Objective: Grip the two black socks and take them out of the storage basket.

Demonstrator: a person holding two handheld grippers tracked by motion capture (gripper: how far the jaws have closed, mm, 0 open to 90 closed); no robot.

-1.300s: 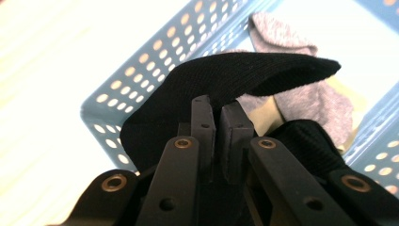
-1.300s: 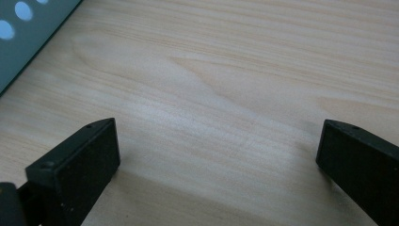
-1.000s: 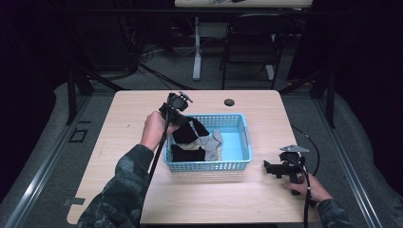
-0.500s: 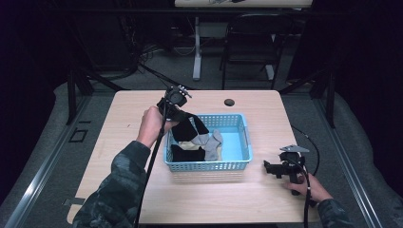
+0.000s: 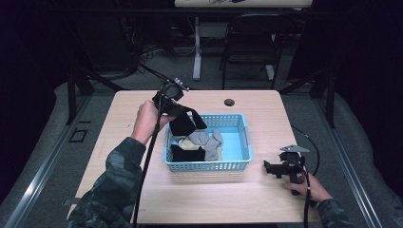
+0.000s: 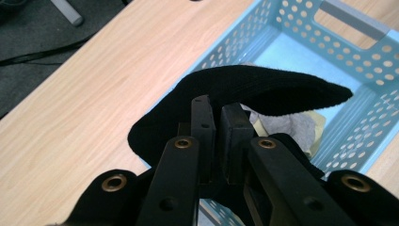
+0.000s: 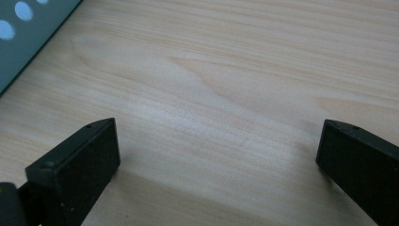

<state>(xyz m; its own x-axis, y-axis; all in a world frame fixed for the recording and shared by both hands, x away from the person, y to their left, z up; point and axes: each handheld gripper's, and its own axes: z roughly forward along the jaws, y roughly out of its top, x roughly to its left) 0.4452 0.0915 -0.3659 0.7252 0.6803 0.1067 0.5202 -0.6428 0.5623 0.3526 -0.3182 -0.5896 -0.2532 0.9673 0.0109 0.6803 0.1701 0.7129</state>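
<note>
What I can't make out from here

My left gripper (image 6: 217, 141) has its pads buried in the black sock (image 6: 244, 92), so I can't tell how much cloth sits between them; its body runs off the bottom of its own view. That sock covers part of the blue basket (image 5: 237, 164) and the grey sock (image 5: 209, 140) below. In the right gripper view only a corner of the basket shows, and the right gripper (image 7: 219, 155) jaws are cut at the edge

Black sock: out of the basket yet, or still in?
Partly out: the left gripper pinches the black sock, lifted above the blue basket rim, its lower end still inside.
</note>
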